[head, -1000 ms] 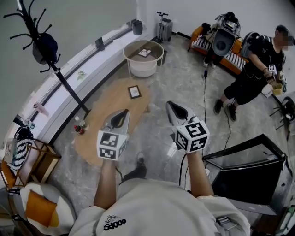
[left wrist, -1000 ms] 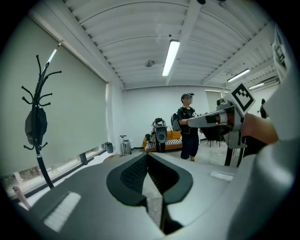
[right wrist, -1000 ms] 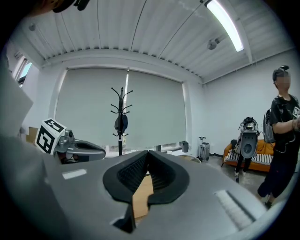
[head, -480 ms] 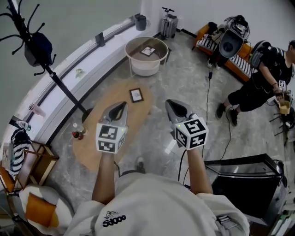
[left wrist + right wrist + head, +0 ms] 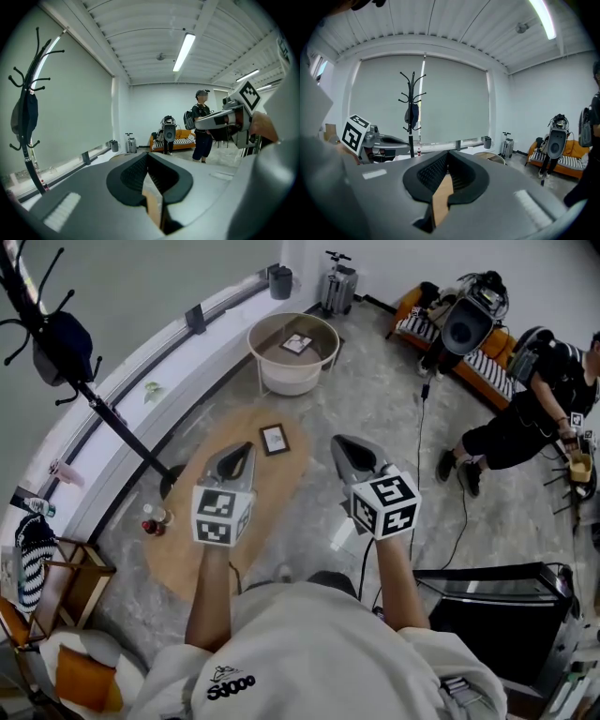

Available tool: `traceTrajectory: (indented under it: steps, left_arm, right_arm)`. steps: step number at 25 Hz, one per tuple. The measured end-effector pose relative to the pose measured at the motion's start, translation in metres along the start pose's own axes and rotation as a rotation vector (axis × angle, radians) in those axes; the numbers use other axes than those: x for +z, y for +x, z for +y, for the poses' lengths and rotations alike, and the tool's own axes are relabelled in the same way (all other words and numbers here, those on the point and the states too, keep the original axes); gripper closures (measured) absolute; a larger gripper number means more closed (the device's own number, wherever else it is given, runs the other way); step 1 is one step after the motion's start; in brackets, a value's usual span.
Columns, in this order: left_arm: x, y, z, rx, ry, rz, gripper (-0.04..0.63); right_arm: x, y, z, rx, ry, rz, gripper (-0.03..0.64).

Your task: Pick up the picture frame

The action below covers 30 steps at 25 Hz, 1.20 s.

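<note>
Above the low oval table (image 5: pixel 186 547), the left gripper (image 5: pixel 240 450) and right gripper (image 5: pixel 341 444) hover with both pairs of jaws pressed together, nothing between them. The picture frame (image 5: pixel 274 439) lies flat near the table's far end, just beyond the left gripper, untouched. Recommended: part the jaws before descending and take the frame by one edge. Its thickness appears slight, though this view is poor.
</note>
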<state>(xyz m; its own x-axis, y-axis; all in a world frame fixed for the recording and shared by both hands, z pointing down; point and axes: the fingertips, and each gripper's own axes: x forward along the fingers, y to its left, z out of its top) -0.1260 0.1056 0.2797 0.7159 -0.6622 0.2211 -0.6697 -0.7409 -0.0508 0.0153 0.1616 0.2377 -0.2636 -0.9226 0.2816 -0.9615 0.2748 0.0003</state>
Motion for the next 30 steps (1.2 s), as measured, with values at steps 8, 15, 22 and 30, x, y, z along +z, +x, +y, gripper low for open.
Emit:
traceTrajectory:
  steps: [8,15,22,30]
  left_arm:
    - [-0.001,0.024,0.016,-0.002,-0.027,0.018,0.586]
    - [-0.008,0.058,0.036,0.025,-0.027,0.03,0.586]
    - [-0.014,0.114,0.068,0.059,-0.019,0.073,0.586]
    - [-0.04,0.197,0.116,0.108,-0.071,0.166,0.586]
  right_arm:
    - [-0.001,0.027,-0.019,-0.006,0.044,0.028,0.614]
    - [-0.007,0.067,-0.043,0.018,0.052,0.052,0.614]
    - [-0.002,0.125,-0.087,0.043,0.06,0.064,0.612]
    - [-0.016,0.226,-0.138,0.117,0.096,0.124,0.612]
